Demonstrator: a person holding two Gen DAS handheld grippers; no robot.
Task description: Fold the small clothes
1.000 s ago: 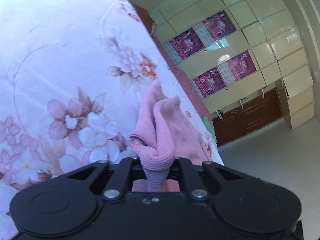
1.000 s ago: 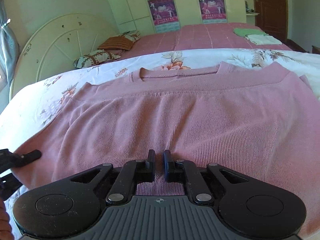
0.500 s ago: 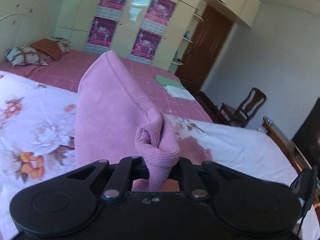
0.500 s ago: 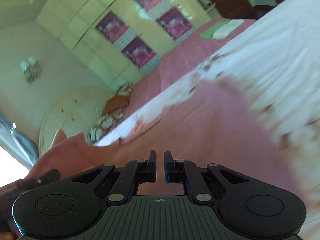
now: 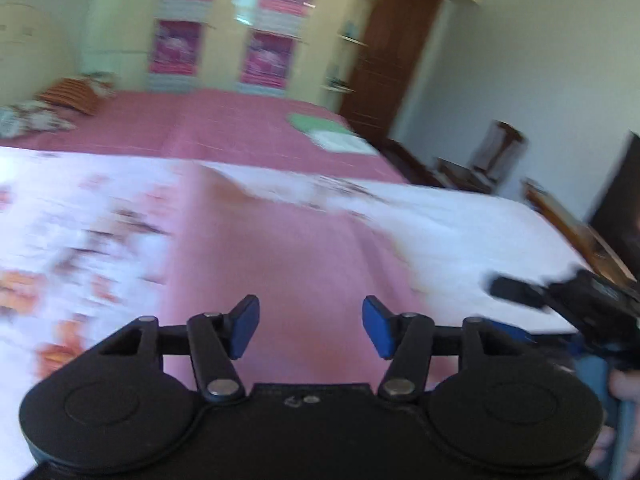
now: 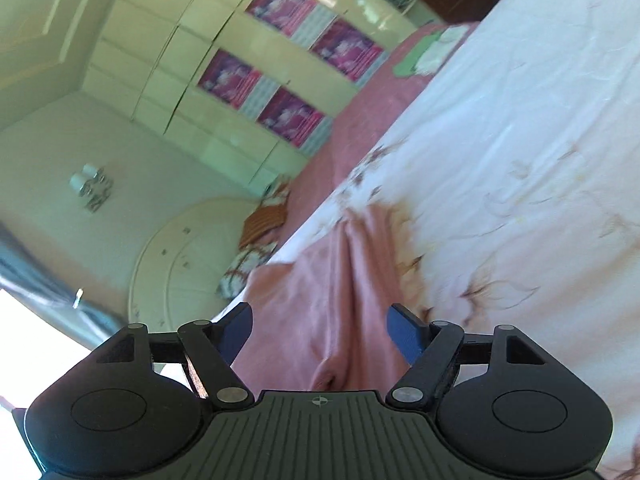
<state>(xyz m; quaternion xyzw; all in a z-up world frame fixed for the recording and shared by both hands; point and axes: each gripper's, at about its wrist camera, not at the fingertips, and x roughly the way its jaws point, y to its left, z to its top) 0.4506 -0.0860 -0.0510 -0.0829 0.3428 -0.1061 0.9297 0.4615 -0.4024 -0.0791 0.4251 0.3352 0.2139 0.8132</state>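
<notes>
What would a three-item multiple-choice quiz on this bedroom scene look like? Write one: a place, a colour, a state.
1. Where does the pink sweater lie?
A. on the floral sheet
B. on the chair
C. on the floor

2. What colour are the pads of the left tool?
A. red
B. blue
C. white

3. How do the jaws of the right tool stand?
A. clamped on the sweater
B. shut on nothing
C. open, pressing on nothing

Key: 1 A, the sweater is spread on the flowered sheet in both views. 2 B, blue faces show on both fingers. 3 C, the jaws have just been opening; the fabric lies below the gap, ungripped.
</notes>
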